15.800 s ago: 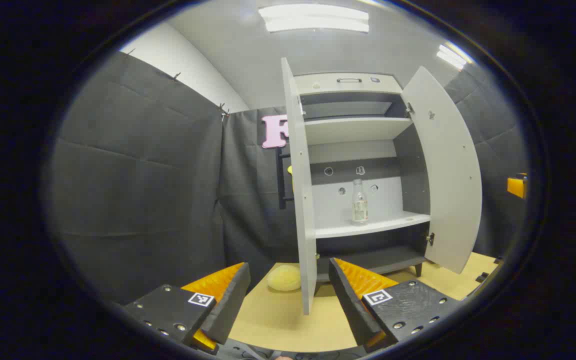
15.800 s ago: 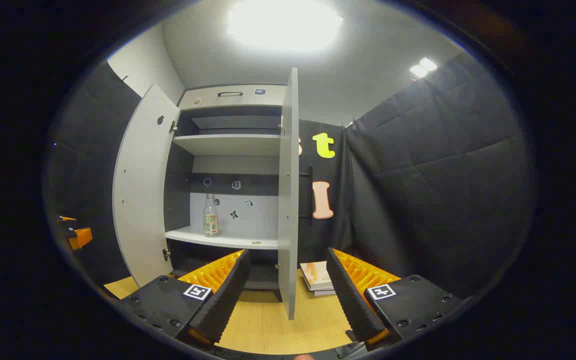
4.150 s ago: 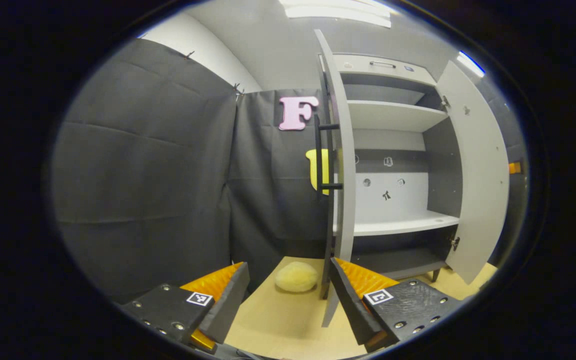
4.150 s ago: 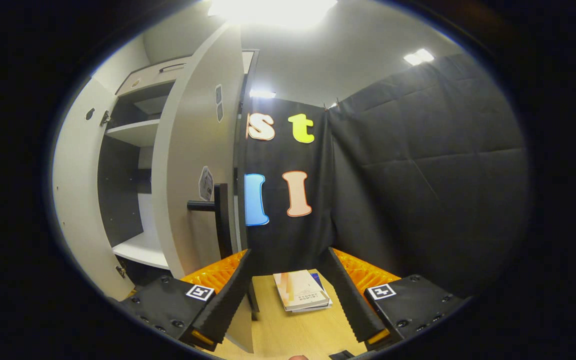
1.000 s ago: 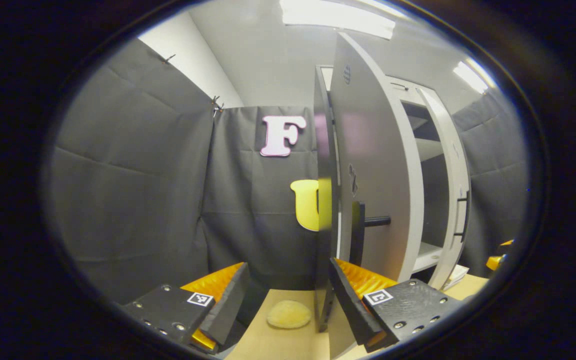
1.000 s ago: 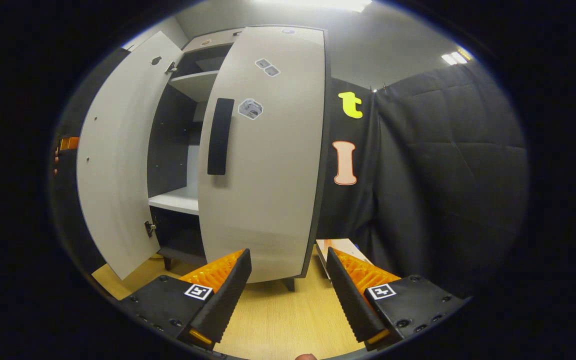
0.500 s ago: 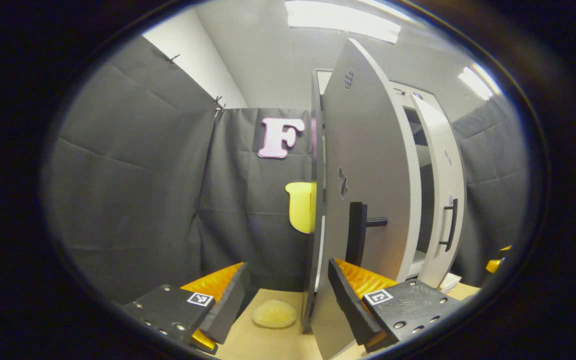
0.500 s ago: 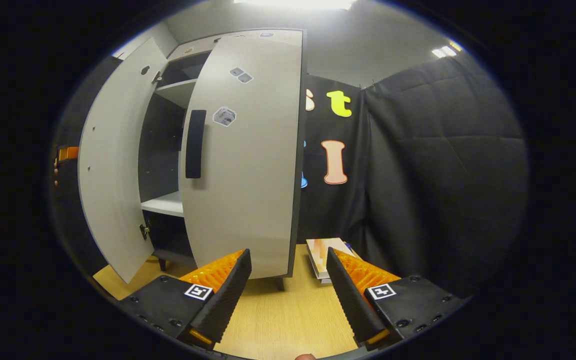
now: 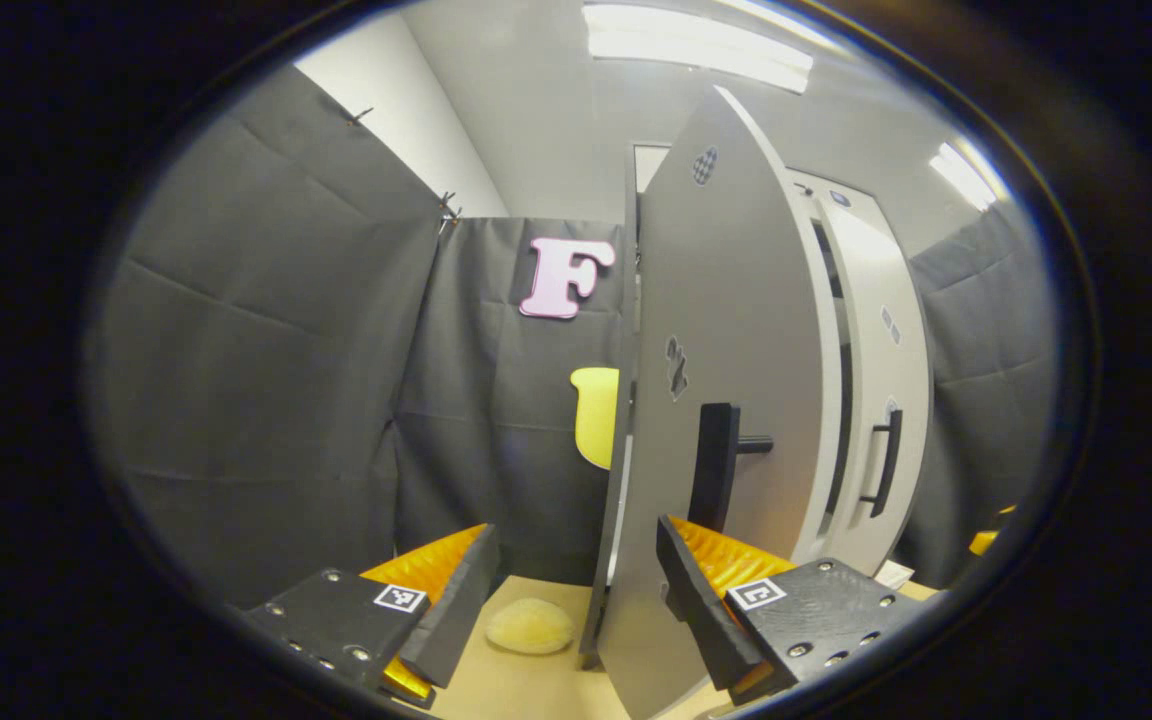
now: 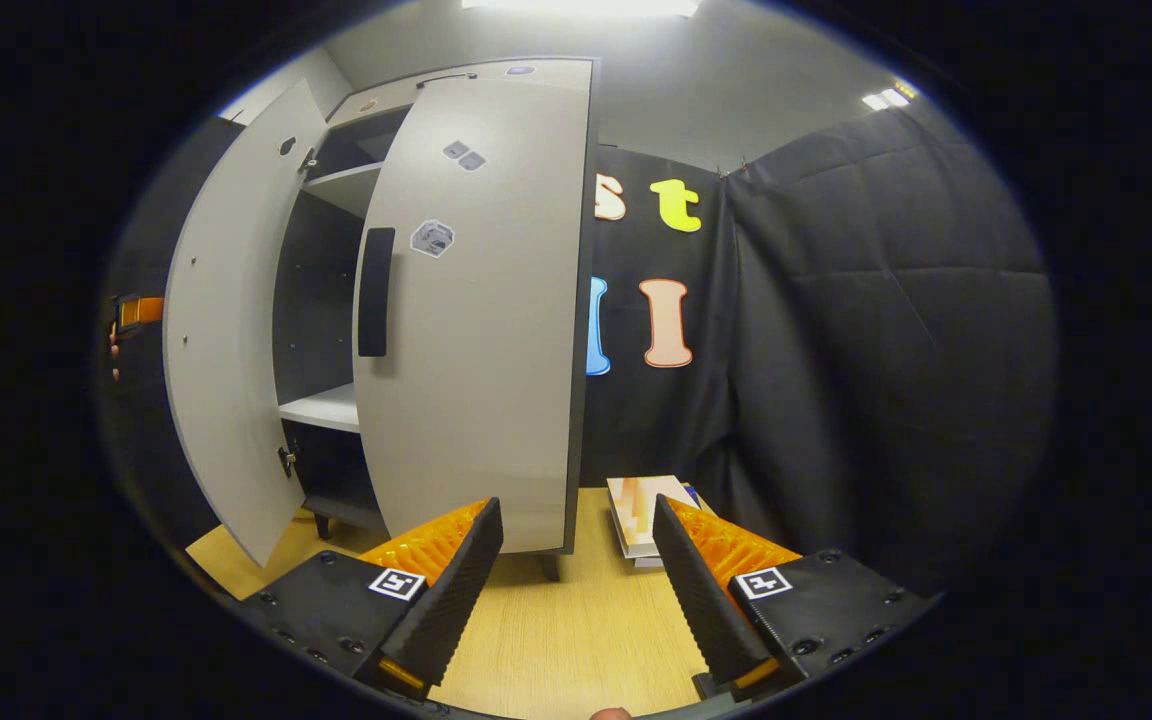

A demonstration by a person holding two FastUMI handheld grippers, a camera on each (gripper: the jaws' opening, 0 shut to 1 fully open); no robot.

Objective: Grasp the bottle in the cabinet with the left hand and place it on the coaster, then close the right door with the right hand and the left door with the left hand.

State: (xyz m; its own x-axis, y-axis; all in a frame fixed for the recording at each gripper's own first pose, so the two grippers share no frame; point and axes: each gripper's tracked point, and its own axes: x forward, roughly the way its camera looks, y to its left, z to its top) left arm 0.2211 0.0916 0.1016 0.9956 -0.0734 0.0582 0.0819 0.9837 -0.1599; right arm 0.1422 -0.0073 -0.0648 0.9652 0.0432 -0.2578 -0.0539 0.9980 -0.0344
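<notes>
Left gripper (image 9: 576, 590) jaws spread, empty, beside the grey left cabinet door (image 9: 726, 400) — half-swung; right gripper (image 10: 576, 580) released too; grey right door (image 10: 481, 330) nearly shut.

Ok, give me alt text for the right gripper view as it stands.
A grey cabinet fills the left half, its right door swung nearly shut and its left door still wide open. The right tongs sit open and empty above a wooden table, with a stack of books just beyond them.

cabinet interior (image 10: 321, 300) mostly hidden behind doors
</notes>
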